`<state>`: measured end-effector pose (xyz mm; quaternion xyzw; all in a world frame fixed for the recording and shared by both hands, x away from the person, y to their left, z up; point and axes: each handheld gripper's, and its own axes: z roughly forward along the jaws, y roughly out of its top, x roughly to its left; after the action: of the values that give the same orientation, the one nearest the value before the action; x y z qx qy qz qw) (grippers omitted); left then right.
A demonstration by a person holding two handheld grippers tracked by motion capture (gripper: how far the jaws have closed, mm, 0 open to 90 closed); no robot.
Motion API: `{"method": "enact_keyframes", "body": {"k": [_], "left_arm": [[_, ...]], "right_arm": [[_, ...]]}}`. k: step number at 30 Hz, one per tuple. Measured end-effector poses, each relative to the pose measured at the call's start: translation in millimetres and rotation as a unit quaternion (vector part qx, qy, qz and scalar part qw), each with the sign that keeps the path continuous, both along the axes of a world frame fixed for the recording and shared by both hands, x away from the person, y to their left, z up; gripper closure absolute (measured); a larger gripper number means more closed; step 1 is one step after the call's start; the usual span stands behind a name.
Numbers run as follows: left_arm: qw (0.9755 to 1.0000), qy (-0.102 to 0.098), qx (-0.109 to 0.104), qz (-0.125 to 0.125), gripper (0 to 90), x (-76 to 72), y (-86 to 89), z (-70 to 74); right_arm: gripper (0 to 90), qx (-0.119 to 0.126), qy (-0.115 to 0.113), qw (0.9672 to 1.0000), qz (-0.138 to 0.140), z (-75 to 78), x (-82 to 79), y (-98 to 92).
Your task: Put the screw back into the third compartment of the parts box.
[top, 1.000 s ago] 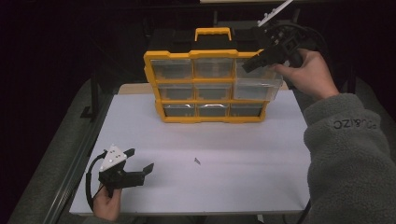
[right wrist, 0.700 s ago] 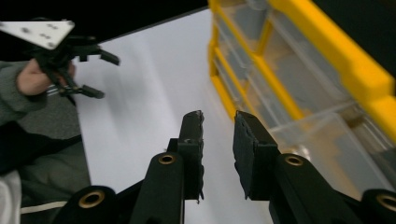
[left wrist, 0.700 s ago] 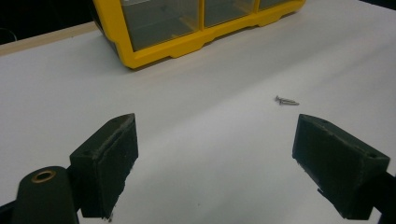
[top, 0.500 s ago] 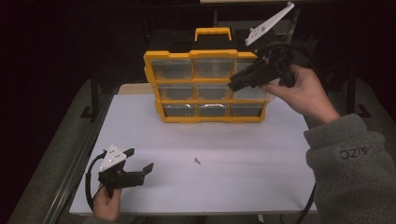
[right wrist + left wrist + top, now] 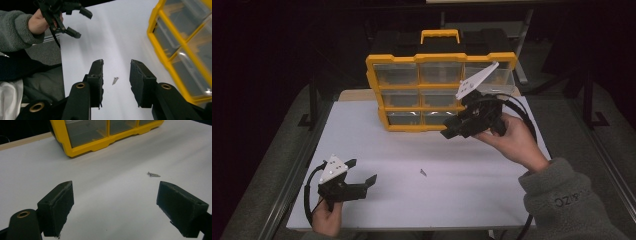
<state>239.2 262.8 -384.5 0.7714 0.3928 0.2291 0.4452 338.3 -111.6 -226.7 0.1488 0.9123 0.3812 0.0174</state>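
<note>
In the right gripper view the right gripper [image 5: 116, 78] has its jaws partly apart, having just been opening, with nothing gripped; the screw [image 5: 115, 80] shows in the gap between them, farther off on the white tabletop [image 5: 110, 37], its long axis running roughly along the jaws. In the high view the screw [image 5: 423, 172] lies at lower centre, the right gripper [image 5: 452, 131] above it, tilted down-left before the yellow organizer [image 5: 374, 85]. The left gripper [image 5: 362, 172], jaws wide and empty, rests at lower left, about as near.

Grey fleece sleeve [image 5: 572, 200] — black tongs [image 5: 451, 129], brass rivets.
</note>
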Motion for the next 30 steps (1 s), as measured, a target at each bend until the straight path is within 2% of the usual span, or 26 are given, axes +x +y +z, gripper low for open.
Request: {"method": "enact_keyframes", "body": {"k": [3, 6, 8, 9, 12, 14, 15, 16, 17, 18, 20, 24, 30], "left_arm": [[1.0, 0.0, 0.002, -0.001, 13.8, 0.3, 0.0, -0.6], [1.0, -0.001, 0.001, 0.0, 13.8, 0.0, 0.2, 0.1], [1.0, 0.0, 0.002, -0.001, 13.8, -0.2, 0.7, 0.4], [1.0, 0.001, 0.0, 0.0, 13.8, -0.2, 0.4, 0.2], [1.0, 0.001, 0.007, -0.004, 13.8, 0.1, 1.4, 0.3], [1.0, 0.0, 0.004, -0.003, 13.8, -0.2, 1.3, 0.6], [1.0, 0.001, 0.002, -0.001, 13.8, -0.6, 1.3, 0.7], [1.0, 0.003, -0.001, 0.002, 13.8, -0.9, 1.4, 0.5], [1.0, 0.003, -0.001, 0.002, 13.8, -0.6, 1.8, 0.5], [1.0, 0.003, -0.001, 0.001, 13.8, -0.4, 2.1, 0.4], [1.0, 0.003, 0.0, 0.001, 13.8, -0.4, 2.0, 0.3], [1.0, 0.002, -0.001, 0.001, 13.8, -0.7, 1.5, 0.6], [1.0, 0.003, 0.0, 0.0, 13.8, -0.3, 1.5, 0.0]], "right_arm": [[61.4, -0.005, 0.017, 0.9998, -0.005, -16.7, -2.3, 5.9], [60.9, -0.009, 0.021, 0.9997, -0.003, -31.6, -1.6, 10.9], [60.8, -0.011, 0.014, 0.9998, 0.0, -42.6, -0.6, 14.8], [60.8, -0.014, 0.022, 0.9996, -0.001, -48.5, -1.0, 17.2], [60.9, -0.019, 0.027, 0.9995, -0.002, -61.8, -0.8, 23.7], [61.0, -0.02, 0.025, 0.9995, 0.001, -69.9, 0.6, 27.5], [61.0, -0.026, 0.034, 0.9991, -0.002, -75.1, 0.3, 29.9], [61.0, -0.023, 0.026, 0.9994, 0.001, -79.8, 2.0, 31.9], [61.1, -0.025, 0.039, 0.9989, -0.006, -84.5, 1.2, 33.9], [61.1, -0.024, 0.029, 0.9993, 0.0, -89.4, 3.0, 35.5], [61.3, -0.025, 0.037, 0.999, -0.002, -97.4, 3.7, 38.1], [61.6, -0.029, 0.035, 0.9989, -0.005, -114.4, 7.0, 43.4], [62.4, -0.037, 0.039, 0.9985, -0.008, -131.5, 10.2, 50.7]]}}
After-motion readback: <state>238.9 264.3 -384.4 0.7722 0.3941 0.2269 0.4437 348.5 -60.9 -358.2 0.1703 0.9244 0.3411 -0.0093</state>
